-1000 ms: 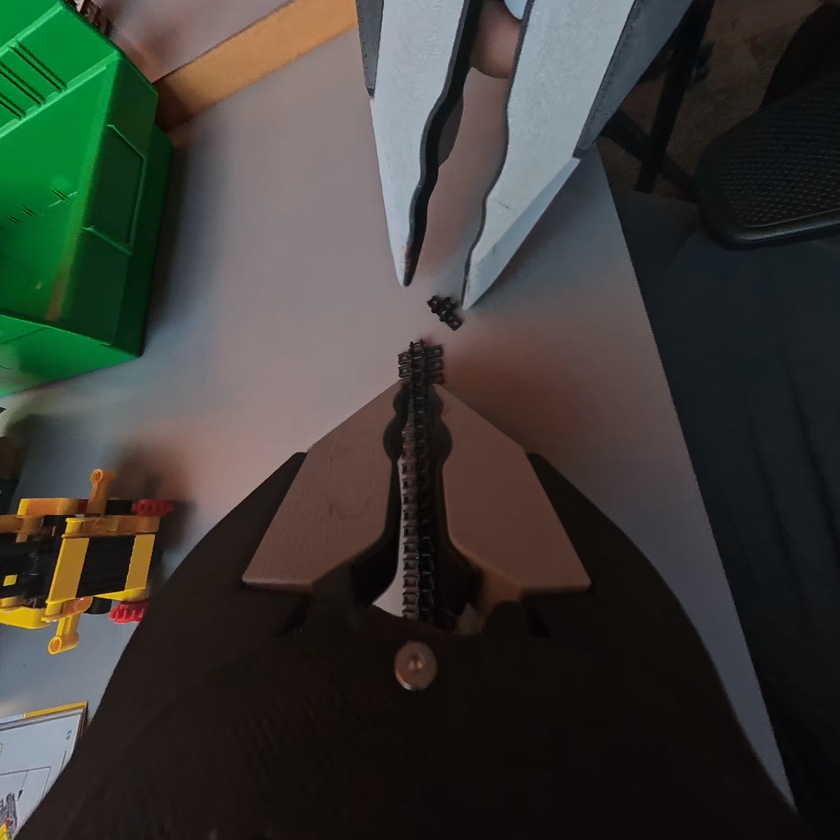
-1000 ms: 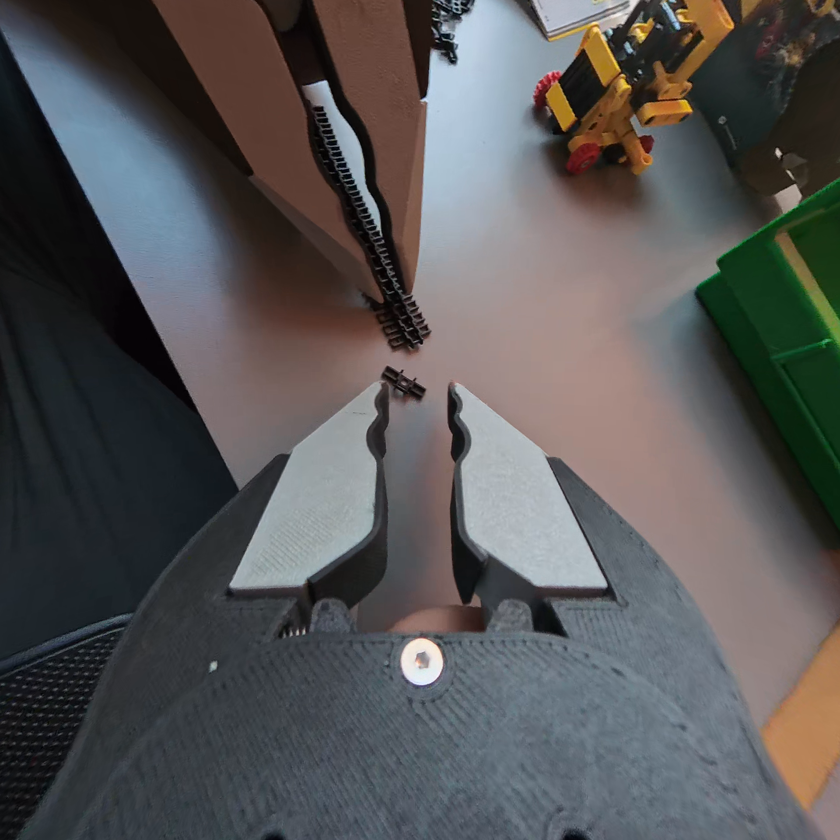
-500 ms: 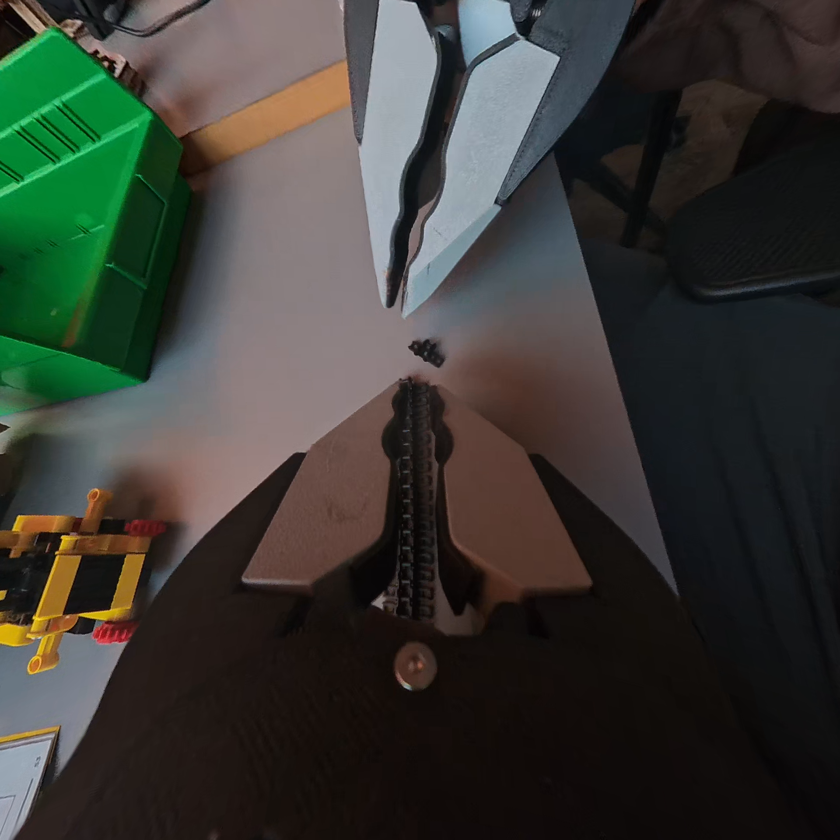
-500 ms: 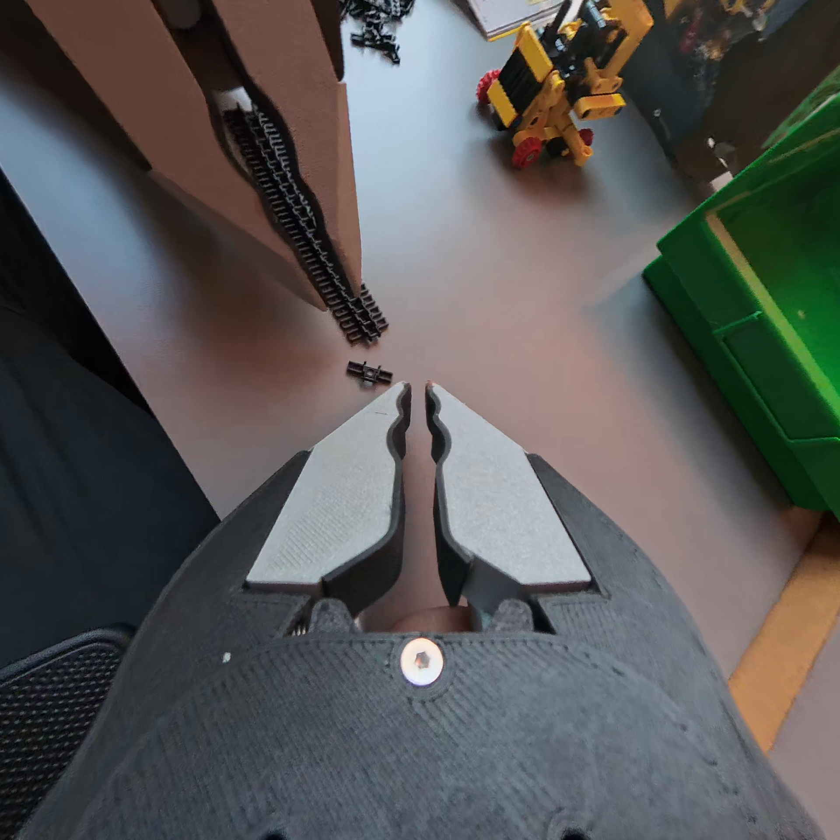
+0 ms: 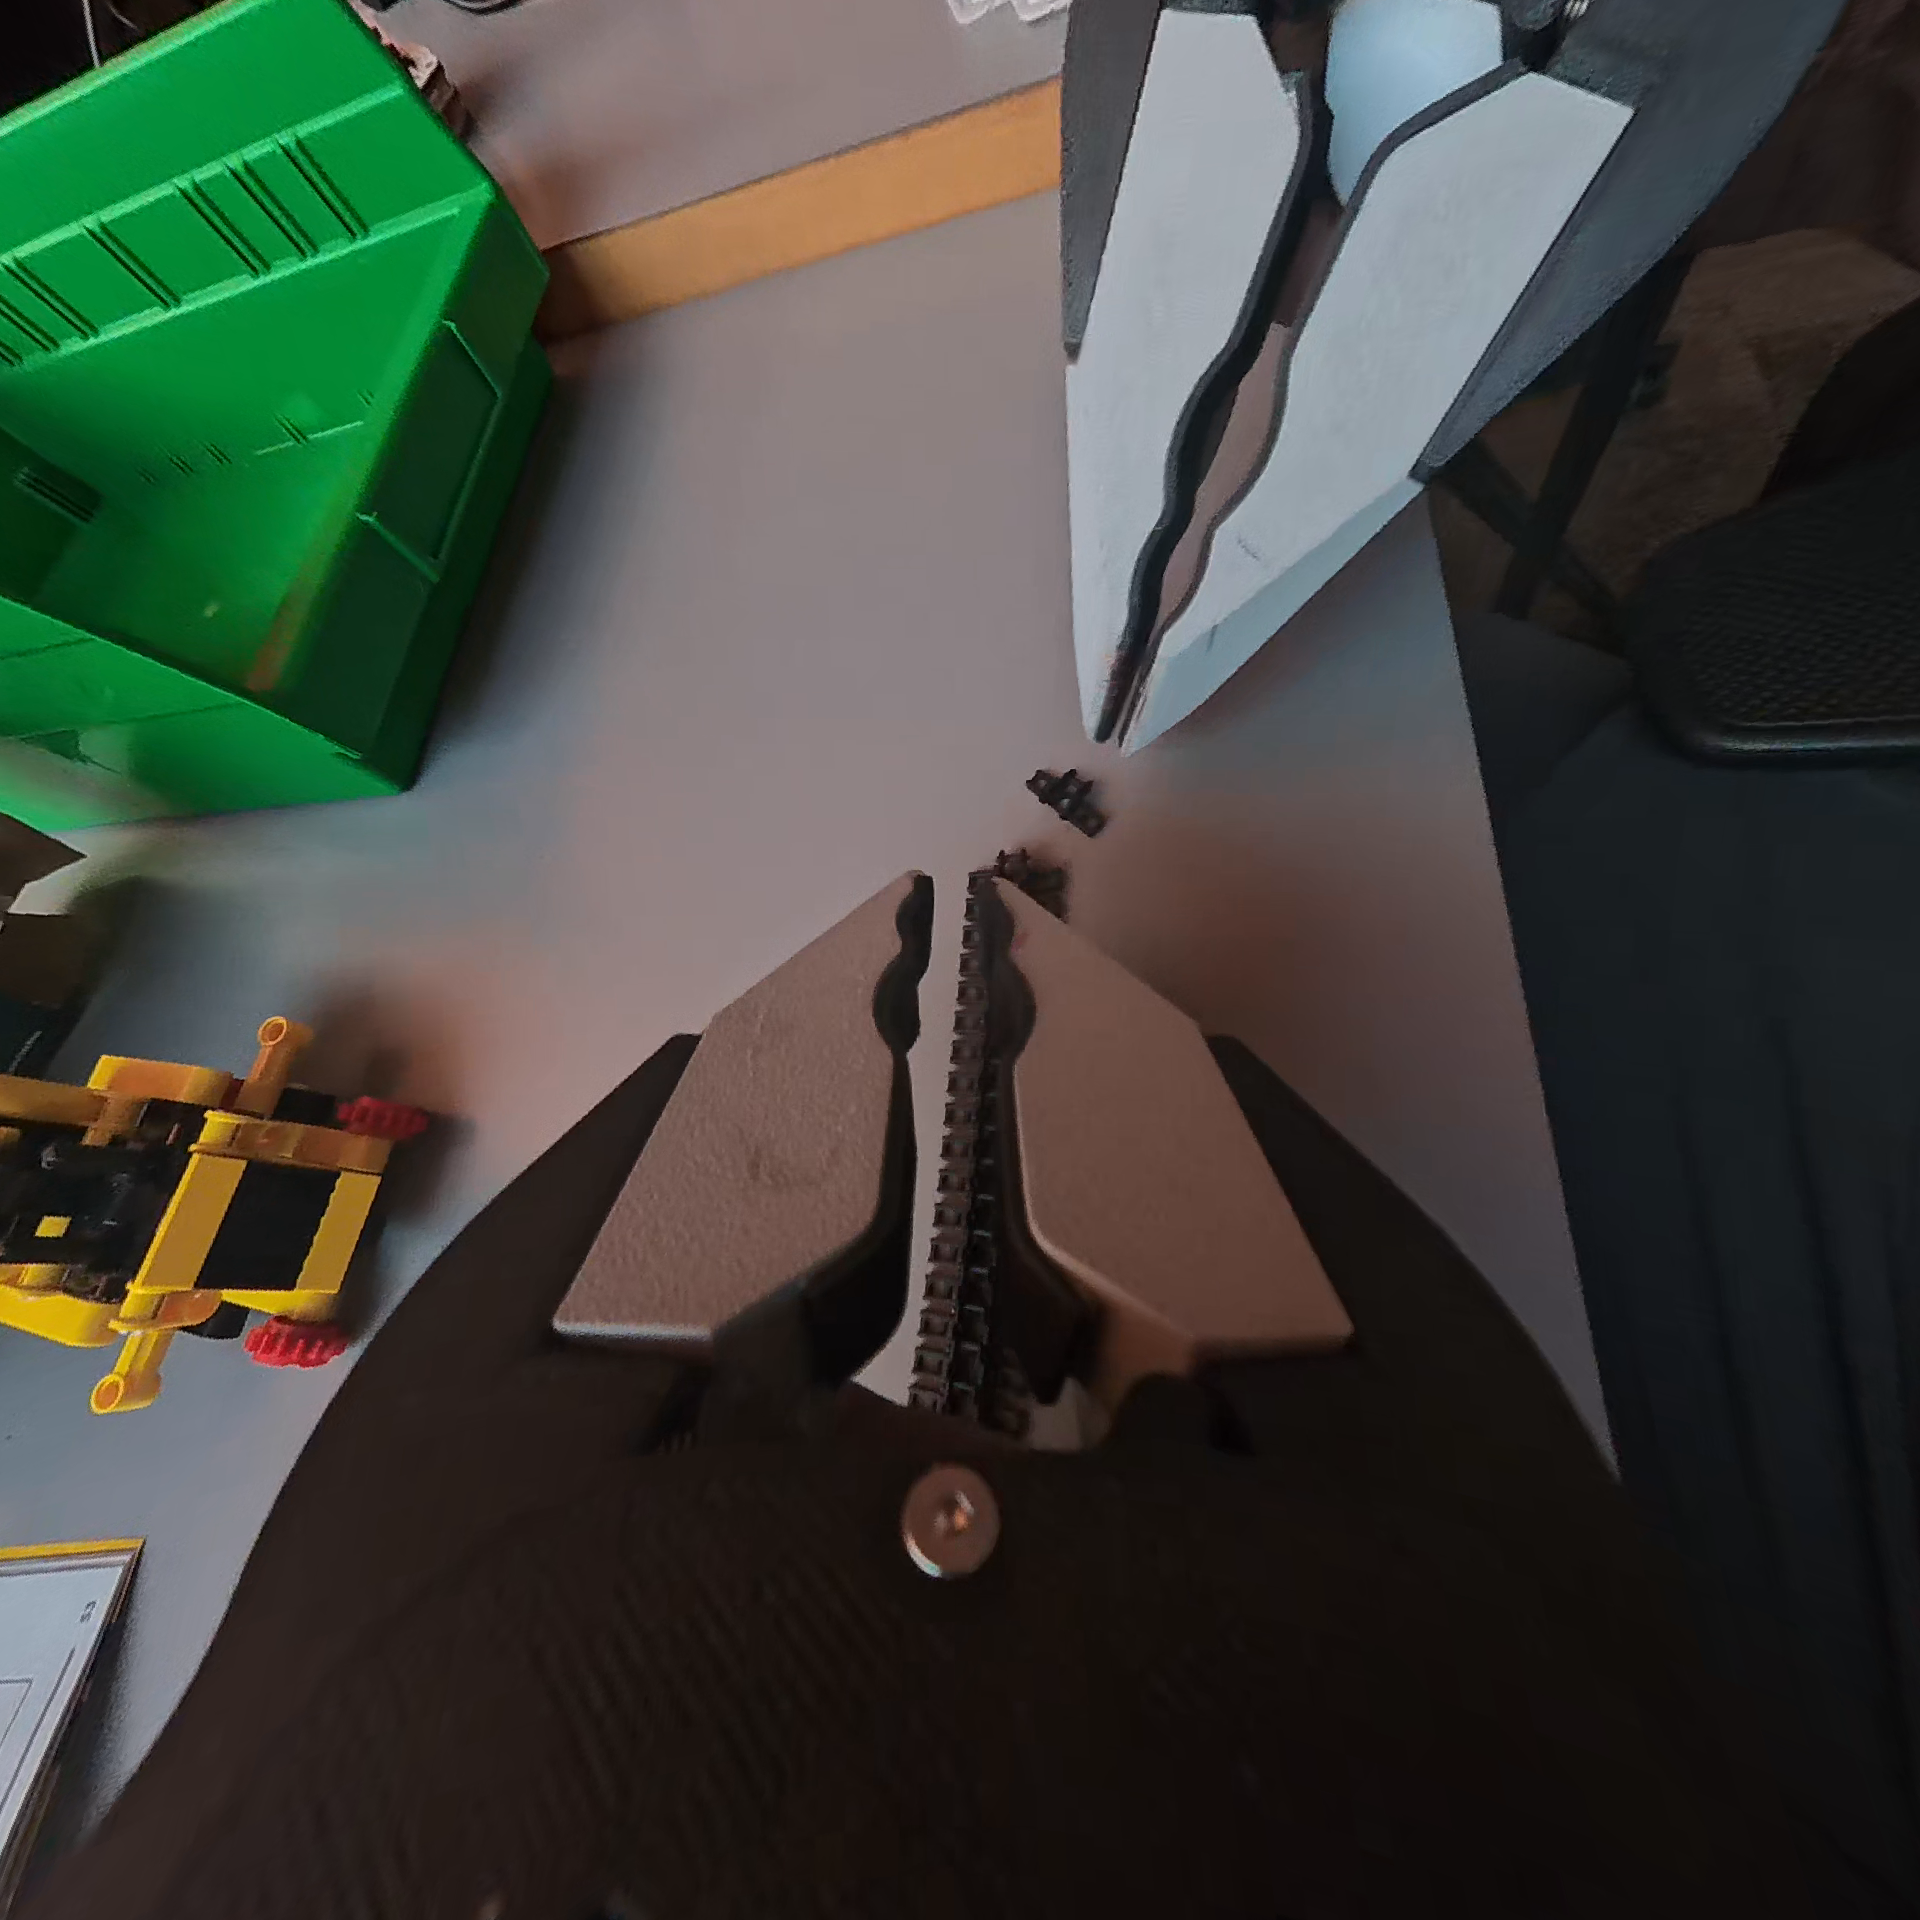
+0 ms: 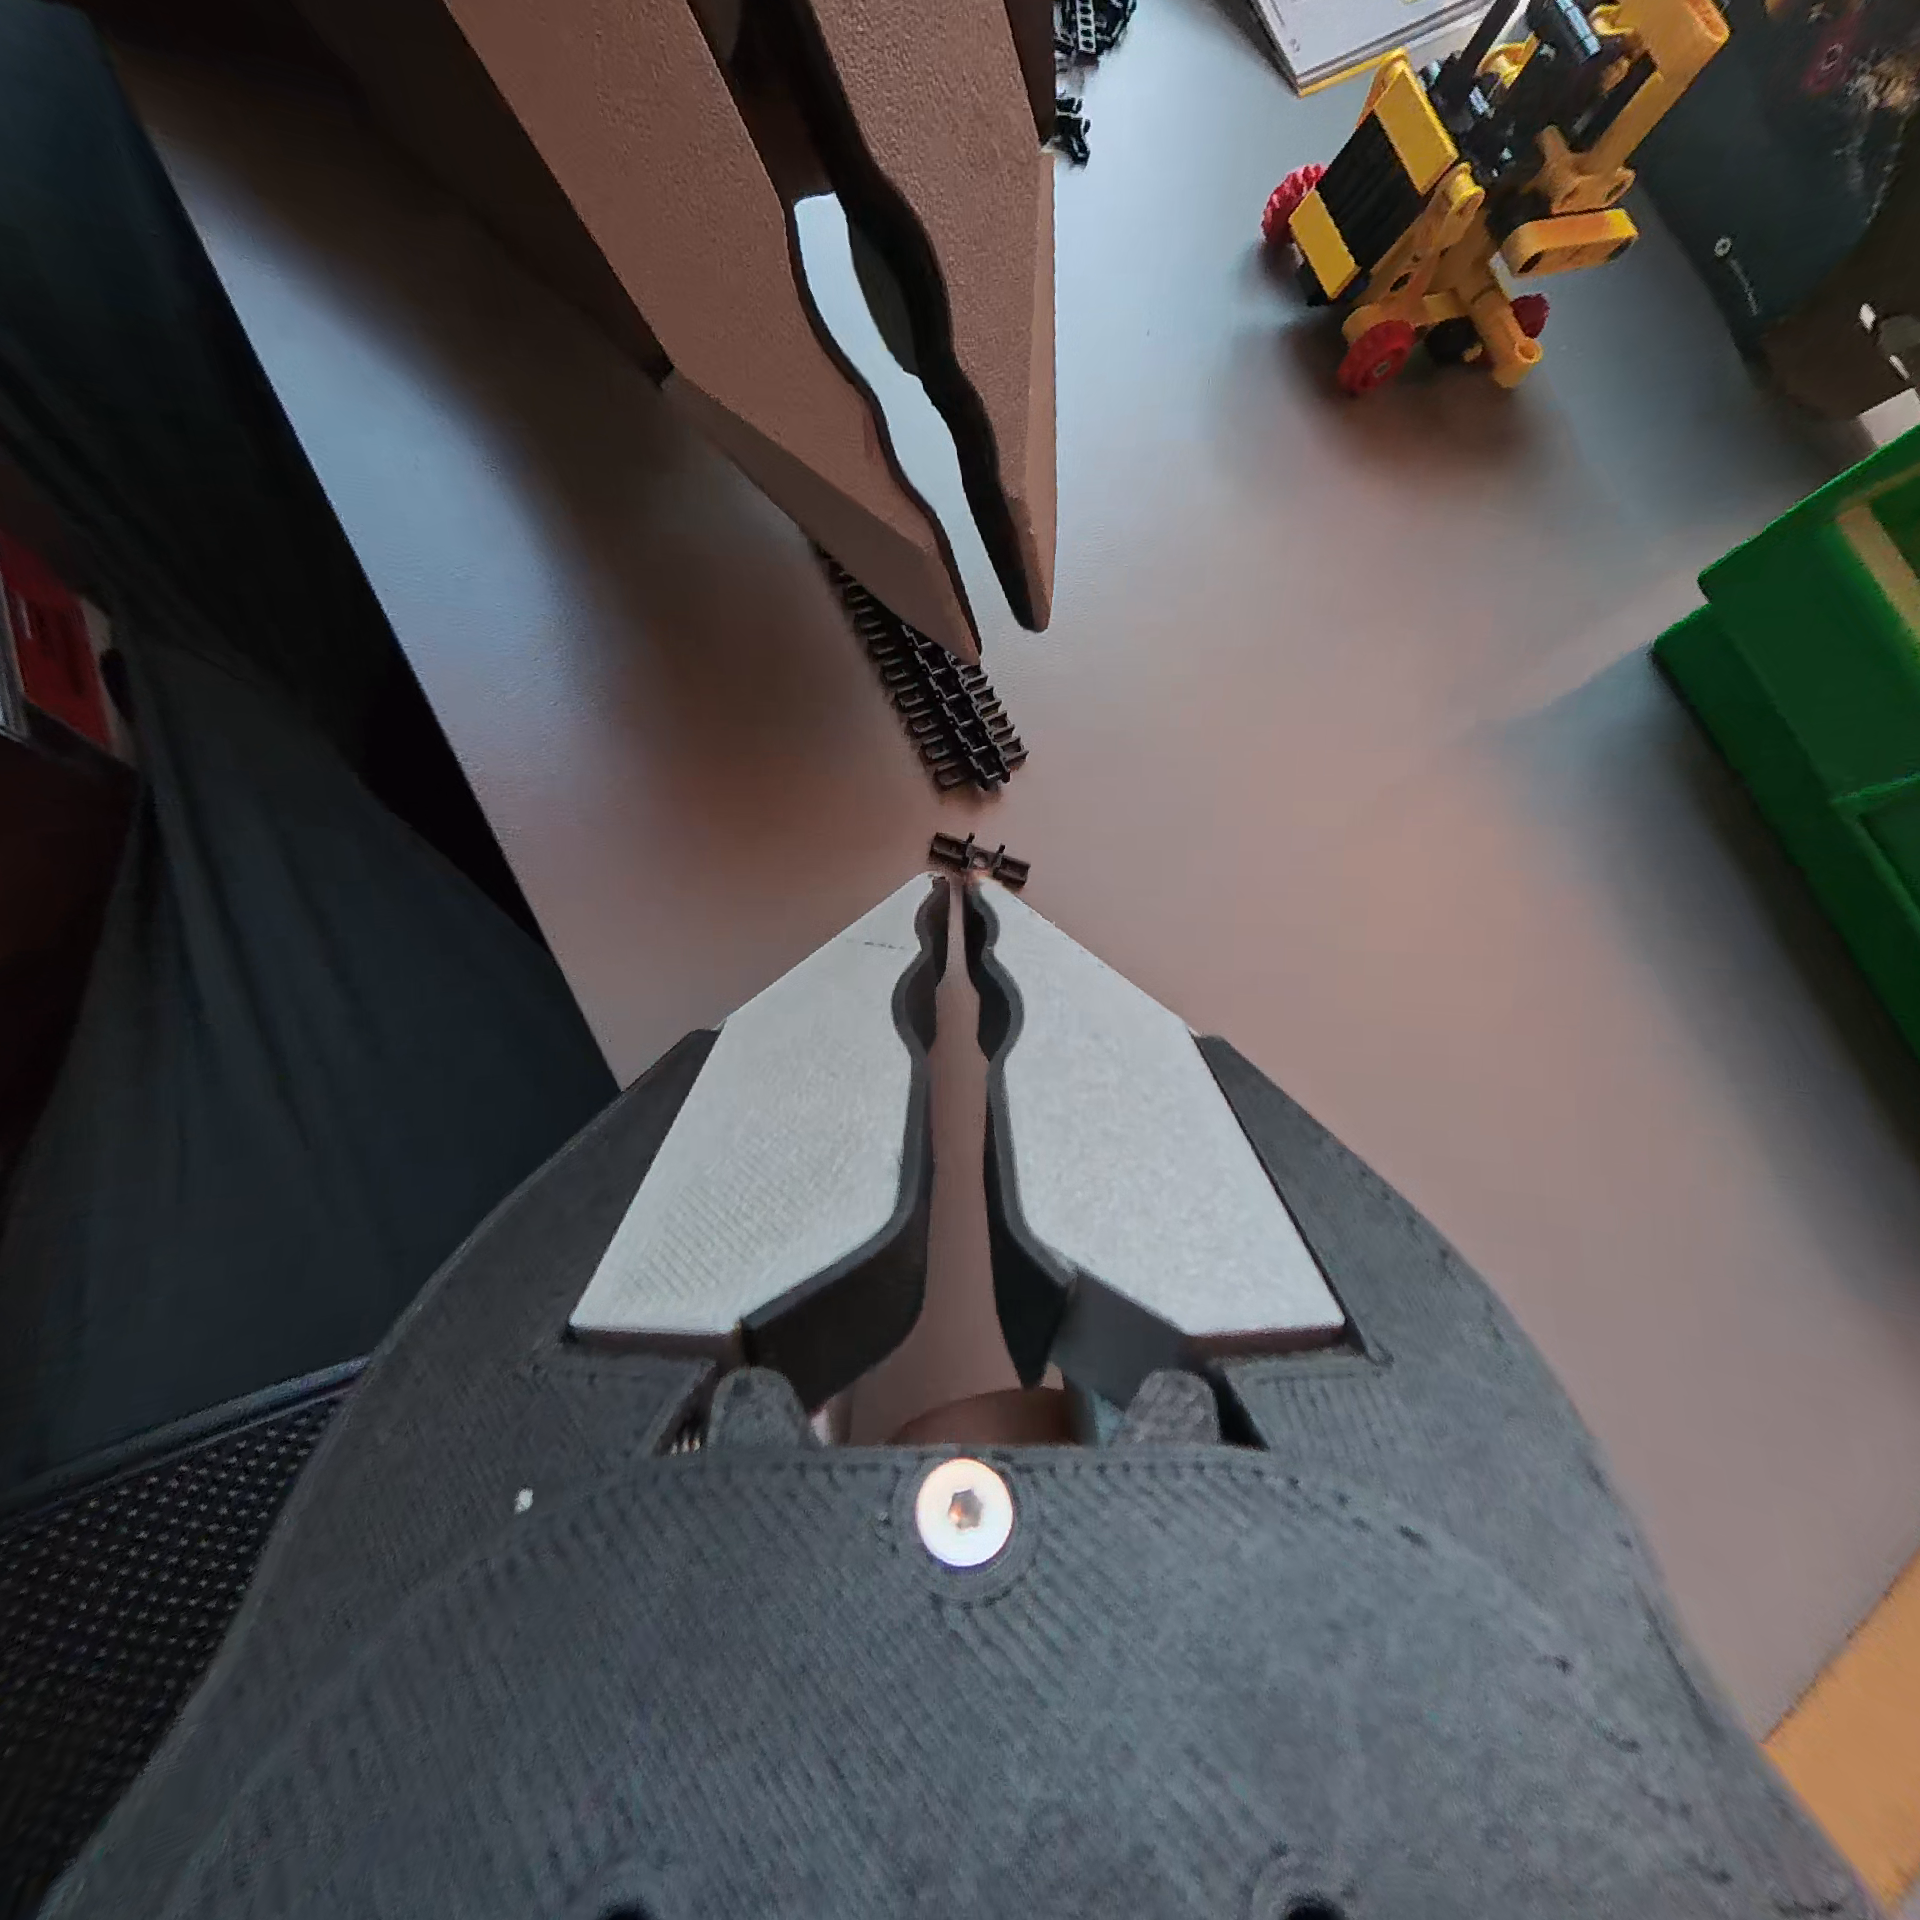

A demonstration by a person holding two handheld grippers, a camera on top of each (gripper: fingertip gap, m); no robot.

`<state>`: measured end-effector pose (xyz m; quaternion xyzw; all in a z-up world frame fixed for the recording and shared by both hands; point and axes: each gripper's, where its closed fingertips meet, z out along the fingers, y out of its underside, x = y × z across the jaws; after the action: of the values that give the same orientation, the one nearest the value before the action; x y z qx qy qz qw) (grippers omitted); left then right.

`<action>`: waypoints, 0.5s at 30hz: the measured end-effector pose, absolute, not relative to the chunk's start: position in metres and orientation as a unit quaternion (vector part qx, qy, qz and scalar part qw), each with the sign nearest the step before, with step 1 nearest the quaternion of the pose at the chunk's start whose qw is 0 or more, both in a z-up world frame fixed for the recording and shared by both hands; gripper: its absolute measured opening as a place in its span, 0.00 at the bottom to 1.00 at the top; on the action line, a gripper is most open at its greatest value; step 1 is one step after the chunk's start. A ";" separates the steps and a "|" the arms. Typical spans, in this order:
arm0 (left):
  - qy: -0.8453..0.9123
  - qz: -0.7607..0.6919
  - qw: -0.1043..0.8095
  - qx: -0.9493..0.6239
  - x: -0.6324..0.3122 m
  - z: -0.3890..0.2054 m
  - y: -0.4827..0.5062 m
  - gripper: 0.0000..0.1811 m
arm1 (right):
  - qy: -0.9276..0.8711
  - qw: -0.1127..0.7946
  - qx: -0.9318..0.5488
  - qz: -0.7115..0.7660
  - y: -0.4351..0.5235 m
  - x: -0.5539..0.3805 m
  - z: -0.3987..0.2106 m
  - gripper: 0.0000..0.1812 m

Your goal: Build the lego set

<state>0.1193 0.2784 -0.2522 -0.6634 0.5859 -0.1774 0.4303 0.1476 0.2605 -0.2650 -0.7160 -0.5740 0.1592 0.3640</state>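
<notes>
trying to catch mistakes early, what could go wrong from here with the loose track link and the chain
1. The right gripper has its jaws nearly closed behind the loose track link, not around it, so advancing may just shove it along the table.
2. The left gripper is open, so the track chain lies unclamped and could slide when the link is pressed on.
3. Both pieces sit close to the table edge and might get knocked off.

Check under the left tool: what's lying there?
A black track chain lies on the table beneath the left tool, its end sticking out. The rest is covered in this view.
</notes>
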 end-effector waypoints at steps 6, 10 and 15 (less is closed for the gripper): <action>0.587 -0.175 0.428 -0.664 0.119 -0.254 0.279 0.03 | -0.564 0.362 -0.729 0.137 0.271 0.147 -0.275 0.02; 0.590 -0.174 0.426 -0.663 0.119 -0.255 0.278 0.03 | -0.564 0.375 -0.725 0.121 0.277 0.145 -0.276 0.00; 0.597 -0.184 0.414 -0.663 0.119 -0.257 0.273 0.03 | -0.563 0.386 -0.719 0.131 0.276 0.145 -0.270 0.01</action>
<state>0.1190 0.2734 -0.2568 -0.6627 0.5967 -0.1837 0.4137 0.1453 0.2760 -0.2699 -0.7188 -0.5631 0.1309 0.3863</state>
